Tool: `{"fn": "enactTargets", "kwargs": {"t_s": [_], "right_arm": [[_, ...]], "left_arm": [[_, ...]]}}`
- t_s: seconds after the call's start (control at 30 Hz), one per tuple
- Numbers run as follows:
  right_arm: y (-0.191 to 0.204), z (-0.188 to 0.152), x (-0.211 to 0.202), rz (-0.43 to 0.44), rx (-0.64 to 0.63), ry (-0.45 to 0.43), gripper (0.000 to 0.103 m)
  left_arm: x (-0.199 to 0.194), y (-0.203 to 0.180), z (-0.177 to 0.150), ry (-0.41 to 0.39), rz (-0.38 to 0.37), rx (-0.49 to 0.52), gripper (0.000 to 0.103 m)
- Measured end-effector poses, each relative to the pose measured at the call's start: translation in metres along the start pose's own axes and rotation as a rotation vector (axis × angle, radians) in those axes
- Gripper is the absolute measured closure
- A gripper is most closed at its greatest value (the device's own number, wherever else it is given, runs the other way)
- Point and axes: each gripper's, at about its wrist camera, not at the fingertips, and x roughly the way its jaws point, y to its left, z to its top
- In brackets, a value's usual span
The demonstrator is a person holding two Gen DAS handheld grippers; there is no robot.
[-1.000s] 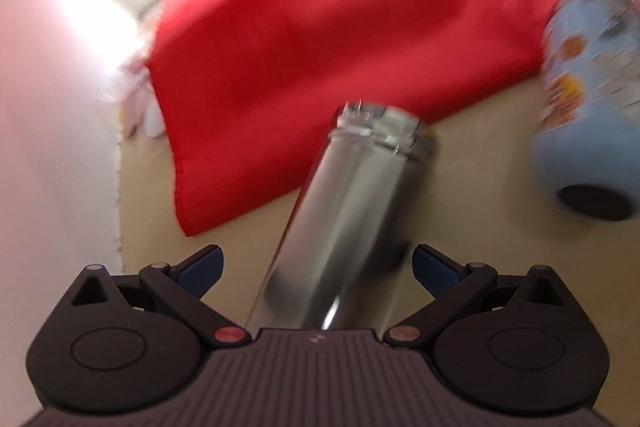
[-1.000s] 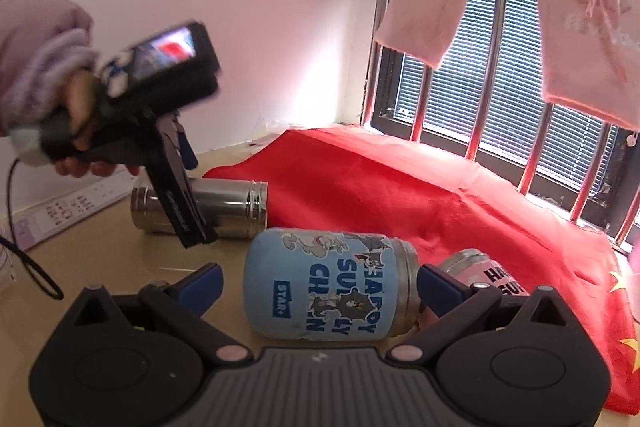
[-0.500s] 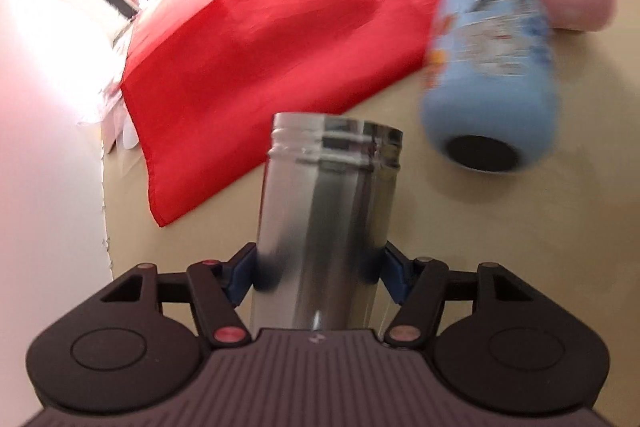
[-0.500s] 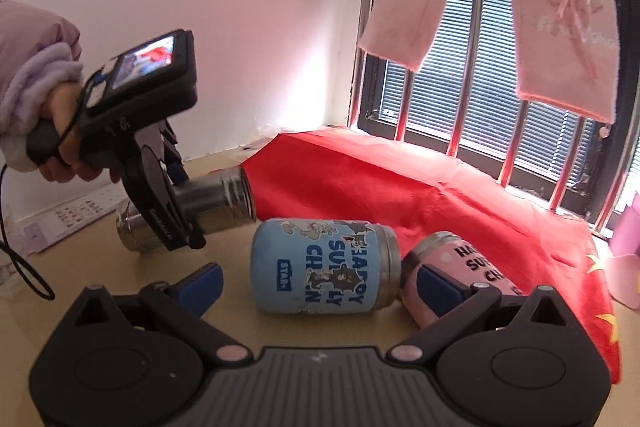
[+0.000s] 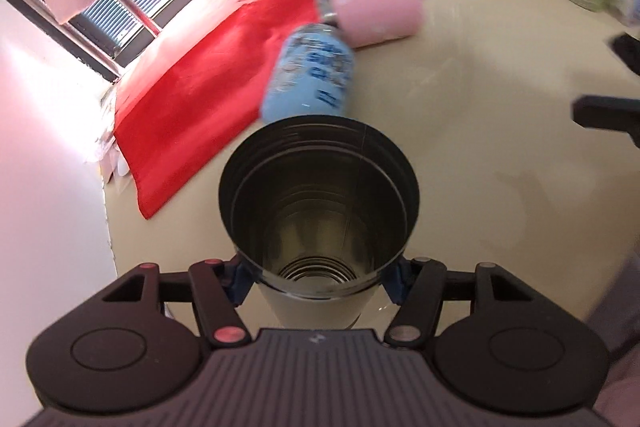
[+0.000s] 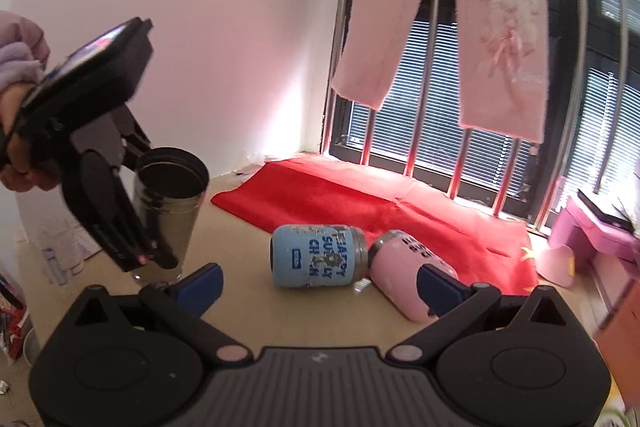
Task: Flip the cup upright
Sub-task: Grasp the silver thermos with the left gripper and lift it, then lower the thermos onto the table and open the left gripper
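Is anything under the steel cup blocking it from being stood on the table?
Nothing visible. The left gripper holds the steel cup mouth-up over bare table; the blue cup and pink cup lie off to its side.

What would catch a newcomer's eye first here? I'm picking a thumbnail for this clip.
The steel cup fills the left wrist view, mouth open toward the camera, clamped in the left claw; the right wrist view shows it standing nearly upright on the table. Beyond it, a blue cup and a pink cup lie on their sides beside a red cloth.
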Motion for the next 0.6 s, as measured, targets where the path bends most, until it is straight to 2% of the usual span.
{"fn": "enactTargets", "kwargs": {"t_s": [0.1,0.2,0.27,0.37,0.43,0.53,0.6], "right_arm": [[0.002,-0.010,-0.024,-0.010,0.013,0.001,0.000],[0.001,-0.025,-0.046,-0.029,0.036,0.014,0.000],[-0.002,-0.033,-0.055,-0.048,0.059,0.032,0.000],[-0.008,-0.048,-0.071,-0.084,0.093,0.063,0.000],[-0.012,-0.057,-0.081,-0.111,0.116,0.079,0.000],[-0.019,-0.067,-0.094,-0.149,0.150,0.097,0.000],[-0.022,-0.073,-0.098,-0.170,0.169,0.108,0.000]], "left_arm": [[-0.014,-0.024,-0.014,0.029,-0.019,0.038,0.041],[-0.017,-0.053,-0.024,0.065,-0.080,0.086,0.040],[-0.014,-0.076,-0.025,0.063,-0.104,0.119,0.040],[0.002,-0.099,-0.016,0.060,-0.126,0.135,0.040],[0.011,-0.109,-0.008,0.033,-0.108,0.144,0.040],[0.030,-0.113,0.008,0.041,-0.181,0.091,0.040],[0.048,-0.121,0.014,0.047,-0.194,0.079,0.040]]}}
